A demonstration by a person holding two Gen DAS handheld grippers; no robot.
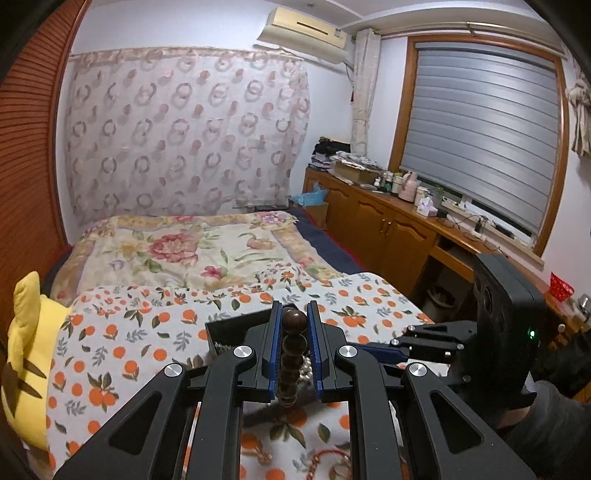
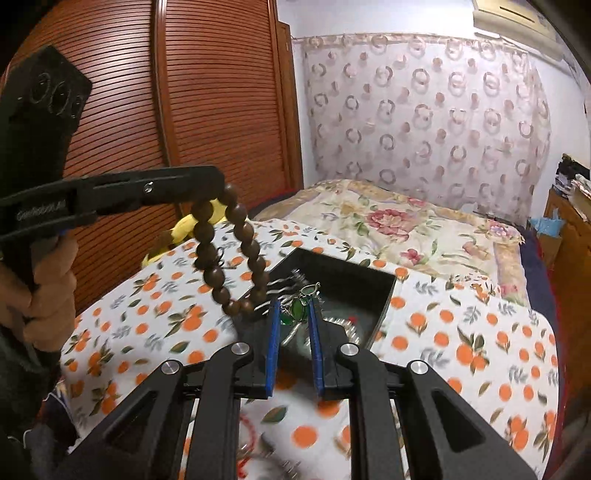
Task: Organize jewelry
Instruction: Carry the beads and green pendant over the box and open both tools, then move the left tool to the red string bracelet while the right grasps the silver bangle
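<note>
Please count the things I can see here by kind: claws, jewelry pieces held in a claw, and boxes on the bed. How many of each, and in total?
Claws: 2 (left claw, right claw)
Held jewelry: 2 (brown bead bracelet, green pendant)
Boxes: 1 (black box)
Total: 5

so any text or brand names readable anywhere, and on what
One marking only: pale lettering embossed on the side of the left gripper, seen in the right wrist view, too blurred to read.
No readable text on the air conditioner, the black box or the windowsill bottles.
</note>
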